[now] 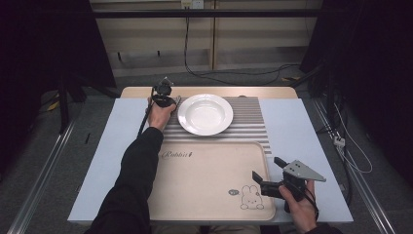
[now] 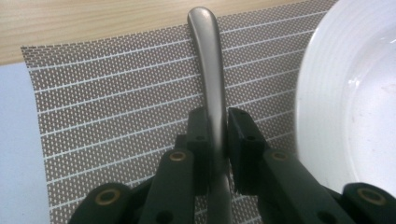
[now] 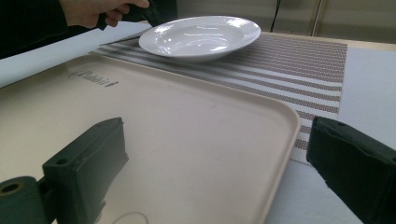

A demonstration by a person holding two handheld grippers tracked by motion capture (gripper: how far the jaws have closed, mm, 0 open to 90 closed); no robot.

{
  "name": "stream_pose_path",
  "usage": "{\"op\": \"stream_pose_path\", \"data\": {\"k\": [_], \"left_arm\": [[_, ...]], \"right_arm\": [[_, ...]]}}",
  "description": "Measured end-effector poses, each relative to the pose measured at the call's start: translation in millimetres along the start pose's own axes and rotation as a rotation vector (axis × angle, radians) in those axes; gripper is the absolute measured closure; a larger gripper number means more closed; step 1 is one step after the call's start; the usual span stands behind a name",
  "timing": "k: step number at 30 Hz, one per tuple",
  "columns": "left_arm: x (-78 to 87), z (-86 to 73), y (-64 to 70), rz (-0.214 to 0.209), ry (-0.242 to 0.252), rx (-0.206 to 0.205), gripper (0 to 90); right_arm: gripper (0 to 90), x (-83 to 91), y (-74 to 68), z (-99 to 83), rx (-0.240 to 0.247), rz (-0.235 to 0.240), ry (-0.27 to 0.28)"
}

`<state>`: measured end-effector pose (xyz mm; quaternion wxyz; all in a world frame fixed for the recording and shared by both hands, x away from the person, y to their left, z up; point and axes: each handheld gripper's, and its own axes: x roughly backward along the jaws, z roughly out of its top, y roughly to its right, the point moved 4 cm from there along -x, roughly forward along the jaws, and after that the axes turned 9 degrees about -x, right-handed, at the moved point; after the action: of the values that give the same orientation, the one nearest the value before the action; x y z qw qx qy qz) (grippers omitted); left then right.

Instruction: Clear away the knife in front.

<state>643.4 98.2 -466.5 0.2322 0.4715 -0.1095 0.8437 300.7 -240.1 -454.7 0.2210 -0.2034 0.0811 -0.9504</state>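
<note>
Where the left claw (image 2: 218, 135) closes, its two black jaws pinch a slim metal handle (image 2: 211, 70) of some piece of cutlery, about midway along its length, with the rounded end of the handle pointing away over the striped mat (image 2: 107, 98). Which end piece it carries, spoon or fork, cannot be told, since that part is hidden beneath the claw. The handle lies at the far left of the mat, just beside the left rim of the white plate (image 2: 350, 93), and whether it rests on the weave or is raised a little cannot be told. Judging by its polished grey surface, it should be light and quite stiff, but slick: a smooth narrow bar can twist or slide between flat pads, so a firm pinch near the middle, as here, looks sensible, keeping the weight balanced on both sides. The plate is likely the fragile neighbour; a swing to the right could knock its rim. In the high view the left claw (image 1: 163, 92) sits at the far left of the plate (image 1: 205, 114), with the sleeve stretched across the beige tray (image 1: 209, 180). The right claw (image 1: 267, 178) hovers at the near right corner of that tray, jaws spread wide and holding nothing, above the pale desk (image 1: 302, 126).
</note>
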Motion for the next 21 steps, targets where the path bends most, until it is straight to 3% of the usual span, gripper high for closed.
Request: {"op": "stream_pose_path", "data": {"k": [8,21], "left_arm": [[5.6,-0.3,-1.1,-0.001,0.001,-0.009,79.8],[19.1,2.7,3.6,0.002,0.046,-0.028,79.8]], "right_arm": [[4.5,0.2,-0.2,-0.1,0.001,0.000,0.000],[4.5,0.0,-0.4,-0.1,0.003,-0.002,0.000]]}}
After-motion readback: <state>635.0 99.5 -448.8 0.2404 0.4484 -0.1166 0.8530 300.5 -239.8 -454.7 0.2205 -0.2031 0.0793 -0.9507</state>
